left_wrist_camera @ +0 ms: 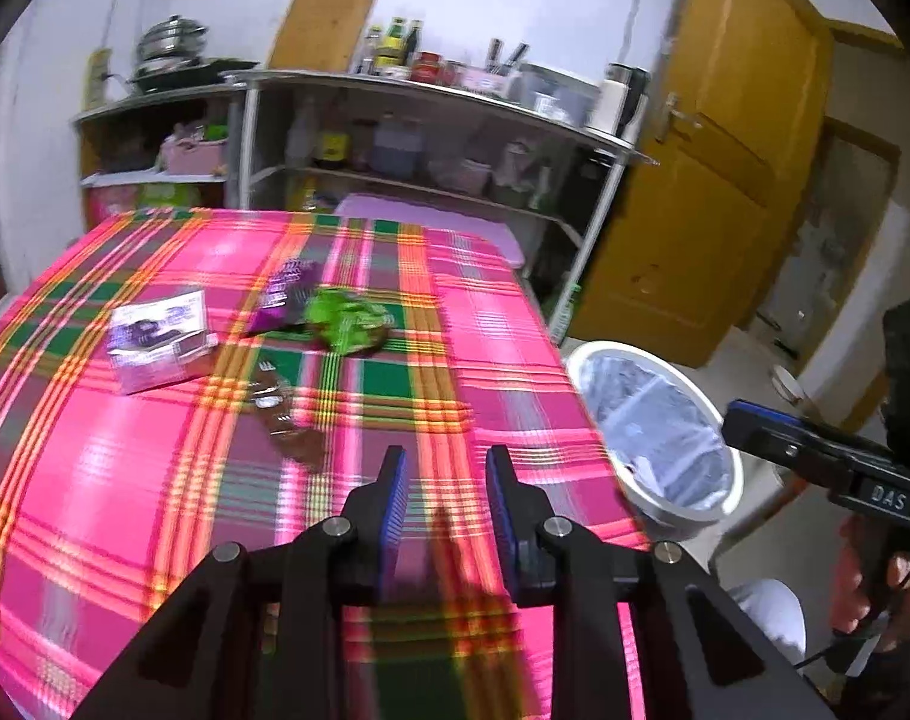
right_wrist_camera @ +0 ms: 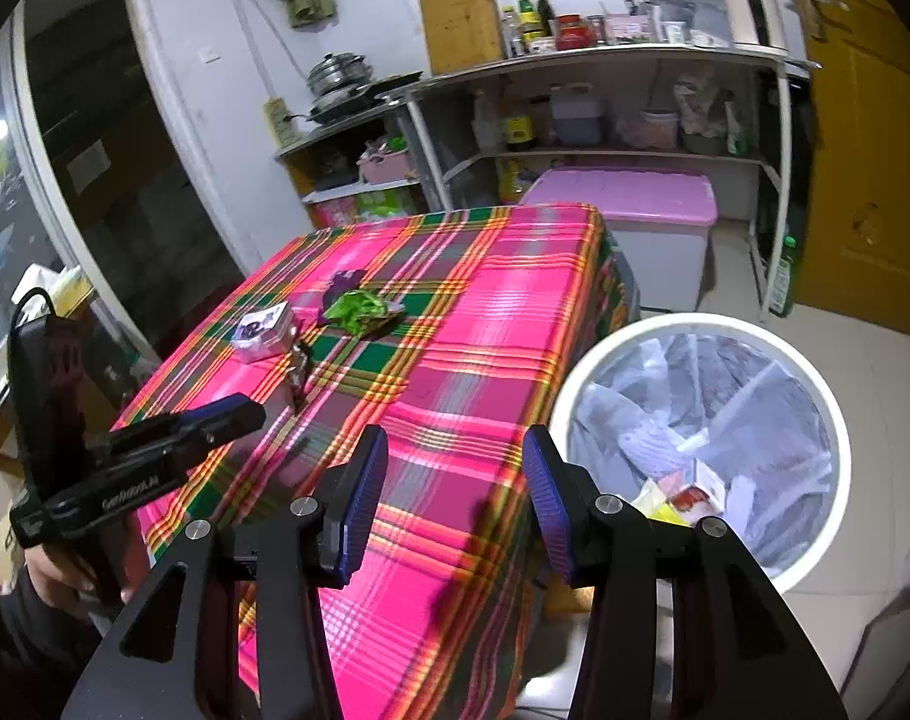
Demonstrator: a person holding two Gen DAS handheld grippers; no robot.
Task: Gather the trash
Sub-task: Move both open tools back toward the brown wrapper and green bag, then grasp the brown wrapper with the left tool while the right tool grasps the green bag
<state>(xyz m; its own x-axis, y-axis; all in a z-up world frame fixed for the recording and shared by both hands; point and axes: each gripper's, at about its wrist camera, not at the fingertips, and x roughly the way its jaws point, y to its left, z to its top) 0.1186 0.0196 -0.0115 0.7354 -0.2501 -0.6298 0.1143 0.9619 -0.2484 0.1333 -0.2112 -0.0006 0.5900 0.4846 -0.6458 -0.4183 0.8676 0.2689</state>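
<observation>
Left wrist view: the left gripper (left_wrist_camera: 446,468) hangs over the near part of a table covered in a pink plaid cloth (left_wrist_camera: 125,480). Its 2 blue-padded fingers stand a narrow gap apart with nothing between them; only cloth shows in the gap. On the cloth ahead lie 4 pieces of trash: a small white and purple box (left_wrist_camera: 158,342) to the left, a purple wrapper (left_wrist_camera: 284,294) farther back, a crumpled green wrapper (left_wrist_camera: 347,318) touching it on the right, and a brown wrapper (left_wrist_camera: 287,420) nearest the fingers. Off the table's right edge stands a white bin (left_wrist_camera: 580,360) lined with a clear bag. The right gripper (left_wrist_camera: 748,420) reaches in from the right above the bin's far side, held by a hand (left_wrist_camera: 874,594). The picture is blurred.

Right wrist view: the right gripper (right_wrist_camera: 455,462) has its fingers set wide, empty, over the table's near right corner, with the bin (right_wrist_camera: 838,480) just beside the right finger. Inside the bin lie scraps of yellow, red and white trash (right_wrist_camera: 688,492). The box (right_wrist_camera: 263,330), the green wrapper (right_wrist_camera: 362,309), the purple wrapper (right_wrist_camera: 341,285) and the brown wrapper (right_wrist_camera: 299,372) lie mid-table. The left gripper (right_wrist_camera: 239,414) shows at the left edge of the cloth (right_wrist_camera: 484,312).
</observation>
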